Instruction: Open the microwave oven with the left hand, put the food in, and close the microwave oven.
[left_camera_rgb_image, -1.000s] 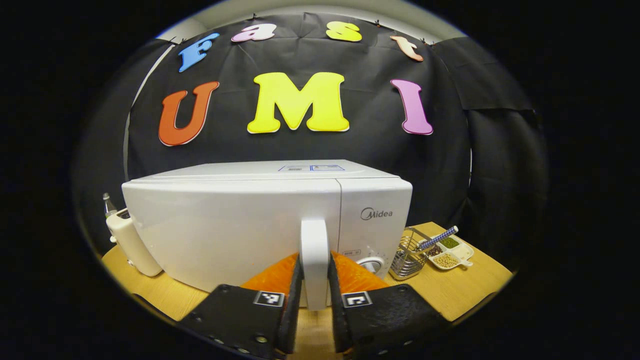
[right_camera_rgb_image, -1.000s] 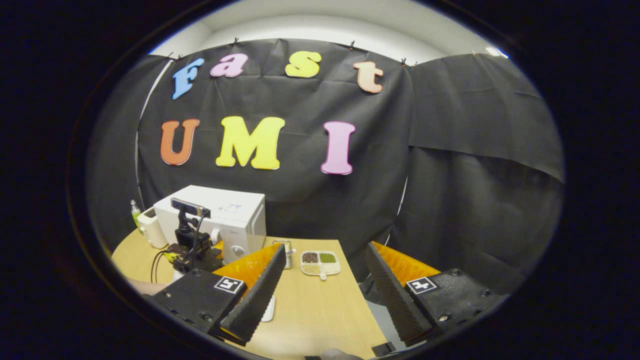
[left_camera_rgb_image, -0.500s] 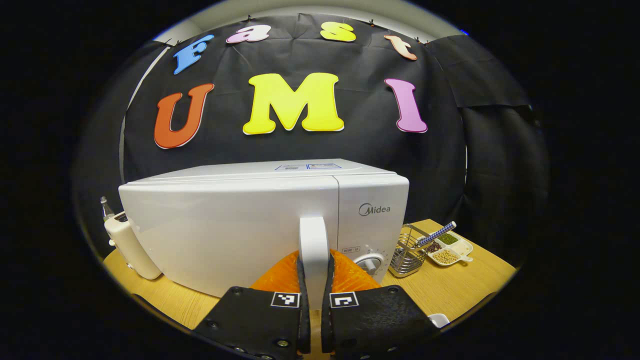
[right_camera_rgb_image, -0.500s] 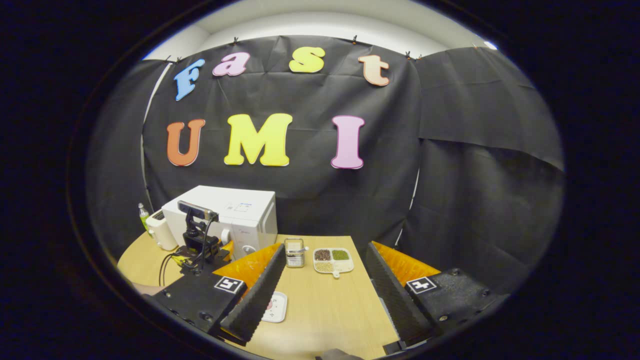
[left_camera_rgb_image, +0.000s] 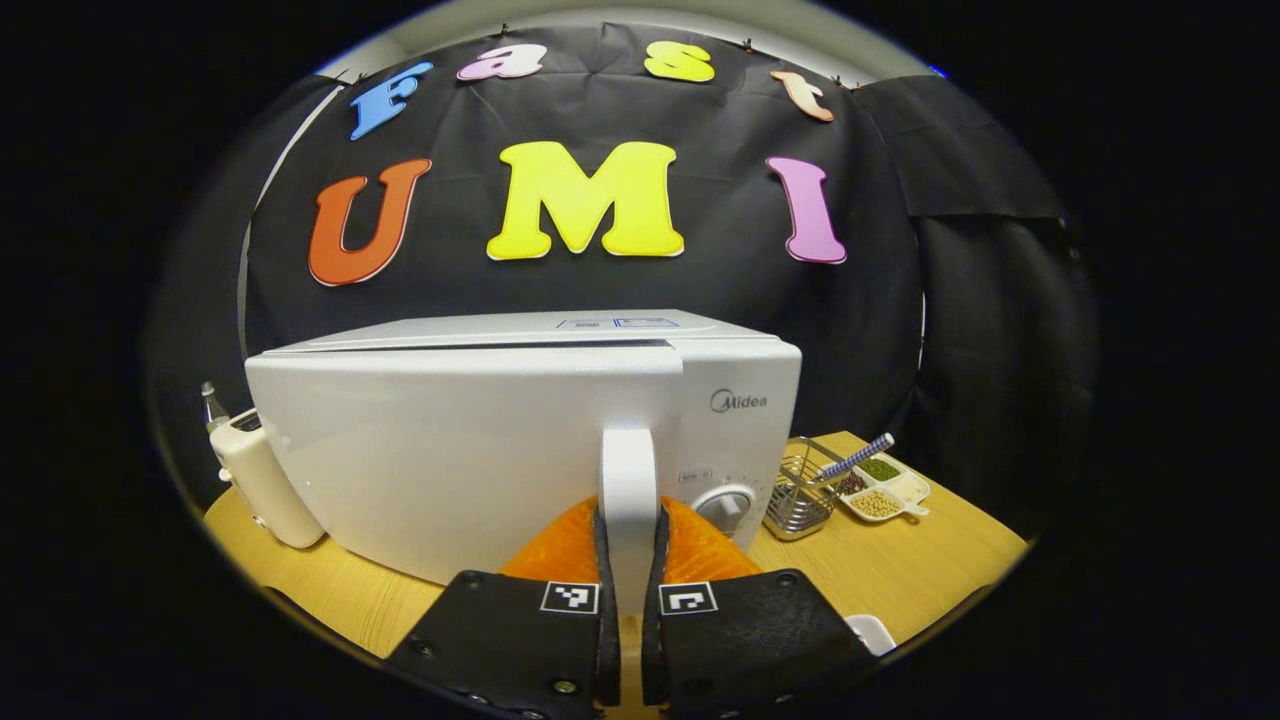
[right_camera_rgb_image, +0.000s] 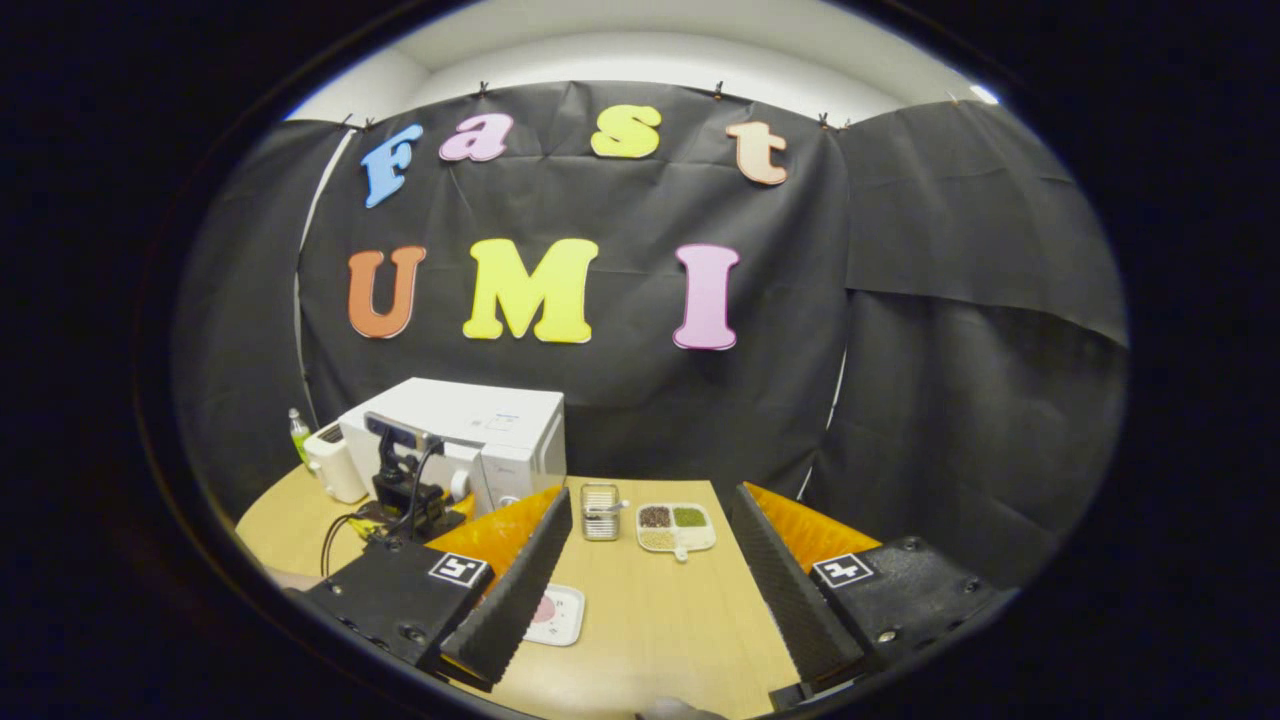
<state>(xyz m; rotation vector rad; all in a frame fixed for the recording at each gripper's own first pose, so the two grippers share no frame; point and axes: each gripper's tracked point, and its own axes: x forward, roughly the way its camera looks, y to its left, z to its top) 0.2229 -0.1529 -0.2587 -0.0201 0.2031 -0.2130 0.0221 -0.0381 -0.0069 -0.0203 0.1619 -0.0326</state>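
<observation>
- Our left gripper (left_camera_rgb_image: 630, 560) has its two fingers pinched on the white upright door handle (left_camera_rgb_image: 629, 480) of the microwave oven (left_camera_rgb_image: 520, 440), one finger pressing each side.
- The door (left_camera_rgb_image: 450, 450) looks just cracked: a thin dark seam runs along its top edge and it stands slightly proud of the control panel (left_camera_rgb_image: 735, 430). We'd call the opening begun, not finished.
- Our right gripper (right_camera_rgb_image: 645, 580) hangs spread wide and empty over the near tabletop (right_camera_rgb_image: 660, 620).
- The food, as we judge it, sits on the small white plate (right_camera_rgb_image: 555, 612), flat on the tabletop just beside the right gripper's left finger, nearer to us than the oven. Something pinkish lies on it; too small to name.
- Left to do: swing the door wide, lift the plate in, shut the door.
- The oven stands at the far left of the tabletop, white, boxy, with a round dial (left_camera_rgb_image: 728, 505) low on the panel.
- To its right stand a wire basket (left_camera_rgb_image: 795, 500) and a divided dish of beans (left_camera_rgb_image: 880, 490).
</observation>
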